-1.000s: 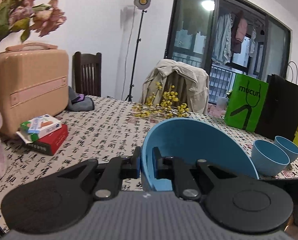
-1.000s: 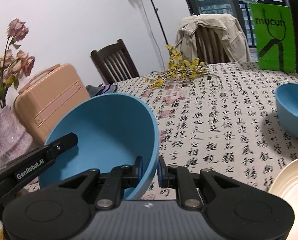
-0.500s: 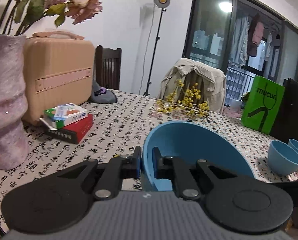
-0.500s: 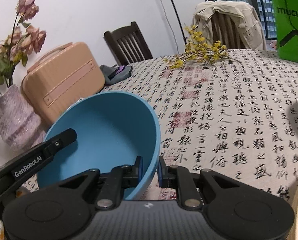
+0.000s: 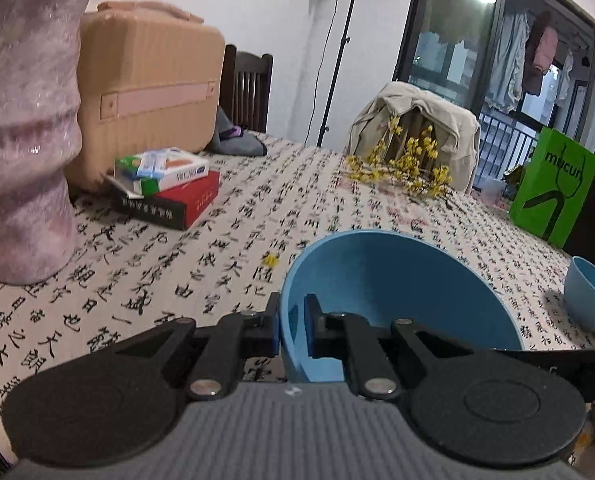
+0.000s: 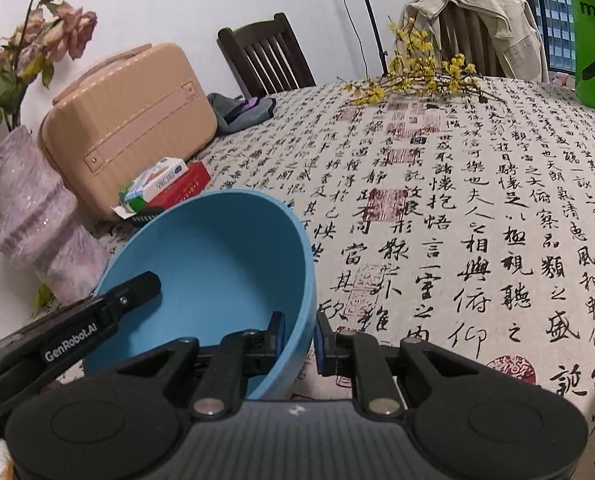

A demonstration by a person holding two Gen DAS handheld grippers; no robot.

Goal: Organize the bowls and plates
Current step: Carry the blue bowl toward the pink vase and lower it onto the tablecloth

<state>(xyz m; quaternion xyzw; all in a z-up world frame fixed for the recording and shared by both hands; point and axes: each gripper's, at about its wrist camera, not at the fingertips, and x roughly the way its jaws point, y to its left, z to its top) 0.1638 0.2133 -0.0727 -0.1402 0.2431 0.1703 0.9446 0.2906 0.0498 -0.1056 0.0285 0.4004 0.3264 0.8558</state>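
Note:
A large blue bowl [image 5: 397, 280] is held between both grippers, just above the calligraphy tablecloth [image 5: 225, 248]. My left gripper [image 5: 292, 322] is shut on the bowl's near-left rim. My right gripper [image 6: 299, 334] is shut on the rim of the same blue bowl [image 6: 217, 264] at its right side; the left gripper's finger [image 6: 129, 300] reaches in from the left of that view. Two smaller blue bowls [image 5: 591, 296] sit nested on the table at the right edge of the left wrist view.
A purple vase [image 5: 25, 140] with pink flowers stands at the left, with a tan suitcase [image 5: 145, 92] and stacked boxes [image 5: 165, 188] behind it. Yellow flower sprigs [image 5: 405, 168], a green bag [image 5: 553, 192] and chairs lie at the far side.
Both grippers have carried the bowl down and leftward toward the vase and suitcase; the vase now looms close at the left. Both grips on the rim are unchanged.

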